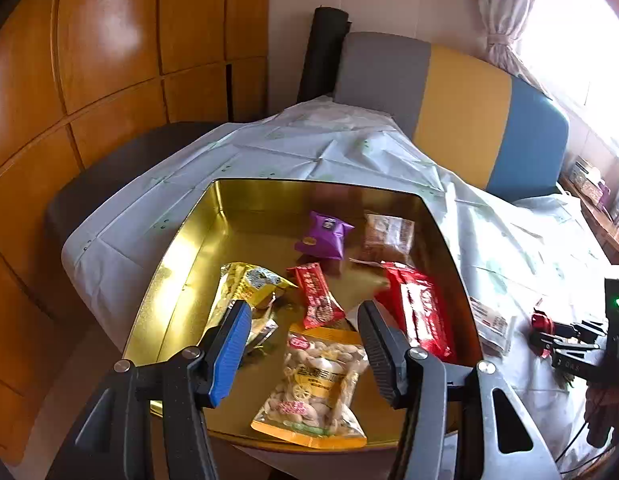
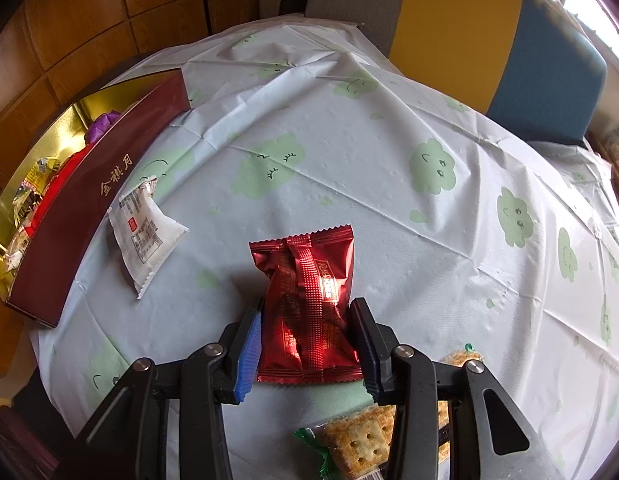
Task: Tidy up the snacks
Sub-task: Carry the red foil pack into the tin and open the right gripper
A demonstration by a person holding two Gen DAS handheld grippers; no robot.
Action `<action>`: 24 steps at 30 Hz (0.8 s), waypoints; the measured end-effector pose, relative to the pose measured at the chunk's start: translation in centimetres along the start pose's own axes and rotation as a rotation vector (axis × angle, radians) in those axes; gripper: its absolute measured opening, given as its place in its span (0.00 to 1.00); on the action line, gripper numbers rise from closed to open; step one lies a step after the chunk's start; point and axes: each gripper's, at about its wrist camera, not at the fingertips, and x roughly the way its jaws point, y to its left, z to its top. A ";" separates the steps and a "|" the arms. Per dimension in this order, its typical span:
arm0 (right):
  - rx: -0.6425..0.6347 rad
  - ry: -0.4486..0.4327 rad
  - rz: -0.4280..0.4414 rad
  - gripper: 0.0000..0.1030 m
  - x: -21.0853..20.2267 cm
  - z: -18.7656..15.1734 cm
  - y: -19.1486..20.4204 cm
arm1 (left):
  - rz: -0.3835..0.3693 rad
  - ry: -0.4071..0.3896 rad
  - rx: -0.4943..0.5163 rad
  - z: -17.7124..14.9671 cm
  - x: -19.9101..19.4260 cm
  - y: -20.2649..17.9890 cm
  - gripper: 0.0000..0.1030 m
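Observation:
A gold-lined tin box [image 1: 189, 240] with dark red sides [image 2: 89, 208] holds several snacks: a peanut bag [image 1: 317, 384], a purple packet [image 1: 323, 236], a small red bar [image 1: 317, 296], a large red pack [image 1: 423, 316] and a gold packet [image 1: 245, 288]. My left gripper [image 1: 303, 316] is open and empty above the peanut bag. My right gripper [image 2: 307, 312] has its jaws on both sides of a shiny red packet [image 2: 309, 300] lying on the tablecloth, touching or nearly touching it. It also shows at the right edge of the left wrist view [image 1: 549, 340].
A white packet [image 2: 143, 232] lies beside the box's outer wall. Cracker packs [image 2: 361, 436] lie under my right gripper. The table has a pale cloth with green clouds [image 2: 429, 168]. A striped chair back [image 1: 461, 112] stands behind the table. Wooden cabinets [image 1: 89, 60] are on the left.

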 end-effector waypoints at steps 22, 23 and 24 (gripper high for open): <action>0.251 -0.123 0.098 0.38 -3.5 2.7 -0.1 | 0.009 0.011 -0.040 -1.3 0.0 2.0 0.55; 0.238 -0.132 0.118 0.38 -3.9 3.1 0.6 | 0.007 0.013 -0.041 -1.3 0.1 2.0 0.55; 0.227 -0.140 0.133 0.38 -4.1 3.5 1.3 | 0.007 0.014 -0.041 -1.4 0.1 2.1 0.55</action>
